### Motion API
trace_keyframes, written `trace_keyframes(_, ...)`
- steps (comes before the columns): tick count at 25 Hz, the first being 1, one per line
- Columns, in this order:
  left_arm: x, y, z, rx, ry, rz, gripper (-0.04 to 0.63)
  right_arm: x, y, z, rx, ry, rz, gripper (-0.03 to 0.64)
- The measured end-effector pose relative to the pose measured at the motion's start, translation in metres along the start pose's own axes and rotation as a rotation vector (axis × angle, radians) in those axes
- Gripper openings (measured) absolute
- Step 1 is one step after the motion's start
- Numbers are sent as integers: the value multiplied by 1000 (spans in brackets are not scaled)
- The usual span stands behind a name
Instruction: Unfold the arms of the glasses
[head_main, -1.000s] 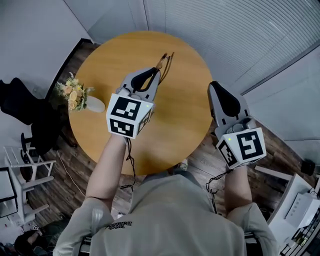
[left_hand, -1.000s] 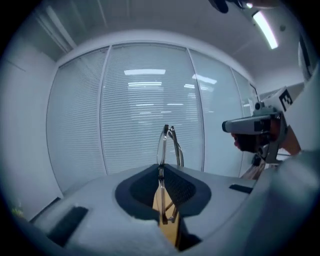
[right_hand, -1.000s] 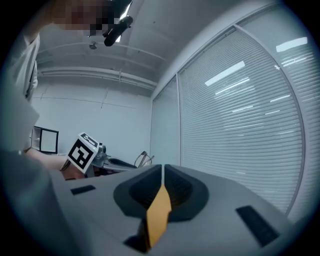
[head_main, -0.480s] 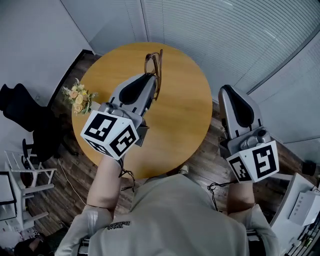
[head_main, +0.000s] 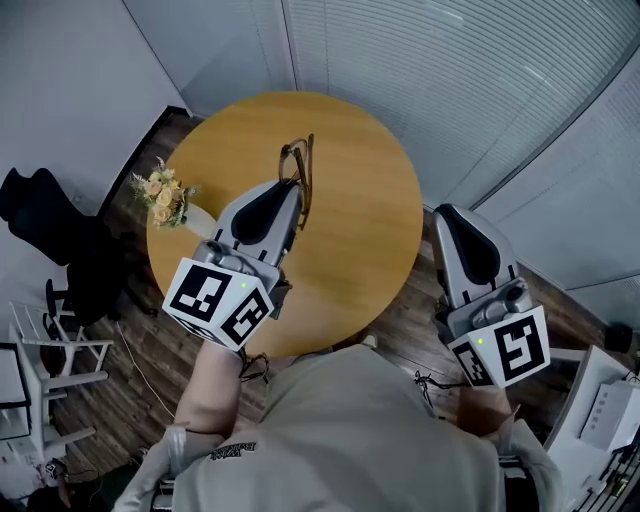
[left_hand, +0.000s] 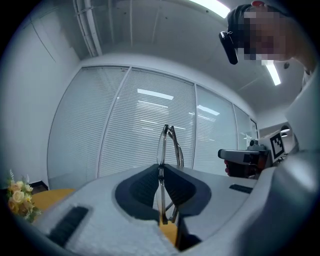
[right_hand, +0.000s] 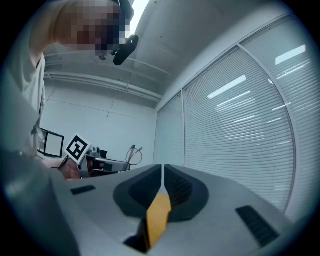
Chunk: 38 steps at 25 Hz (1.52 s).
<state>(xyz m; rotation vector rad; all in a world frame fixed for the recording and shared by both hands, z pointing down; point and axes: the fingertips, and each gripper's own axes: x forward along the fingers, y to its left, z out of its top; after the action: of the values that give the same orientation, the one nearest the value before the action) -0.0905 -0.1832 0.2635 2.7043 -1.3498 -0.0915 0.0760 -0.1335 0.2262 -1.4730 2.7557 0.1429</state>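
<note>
Left gripper (head_main: 293, 186) pinches glasses (head_main: 301, 165) above table (head_main: 360, 235). They look folded, long axis running far from the jaw tips. Right gripper (head_main: 449, 213), jaws pressed together and empty, sits well right, free to reach the arms.

The person wears a pale grey short-sleeved T-shirt (head_main: 340, 440) with a small line of dark print (head_main: 237, 451) near its left sleeve. Out ahead of the T-shirt, the left claw (head_main: 293, 185) and right claw (head_main: 447, 212) are matching light grey plastic shells, each tapering to a point with a black oval pad set in. At the end nearer the T-shirt each carries a white cube with black square markers, the left cube (head_main: 218, 303) and the right cube (head_main: 500, 350), each with a tiny green light. Thin black cables (head_main: 255, 365) hang from them toward the T-shirt.
</note>
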Motion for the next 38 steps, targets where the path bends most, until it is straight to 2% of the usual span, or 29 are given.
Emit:
trace_keyframes(5,-6,-3,-13,16,28,-7,46,-3,19,-22,33,65,39,37)
trace_keyframes(11,-16,-9,-29,-3,53,7,46,-4,33,-47,42,137,90,37)
trace_keyframes(17,-16,-12,-38,-6,78,2,46,-4,22,-52,59,151,71,37)
trace_keyframes(20,-11,-13,-41,9,88,-5,46,0,23,-55,62,154,106,37)
trace_keyframes(27,-4,-15,-43,17,101,-16,46,15,29,-45,62,139,152,37)
trace_keyframes(33,-1,-21,-49,56,125,-26,46,37,26,-15,38,63,165,37)
trace_keyframes(38,1,-31,-52,91,137,-50,46,54,33,9,38,1,211,37)
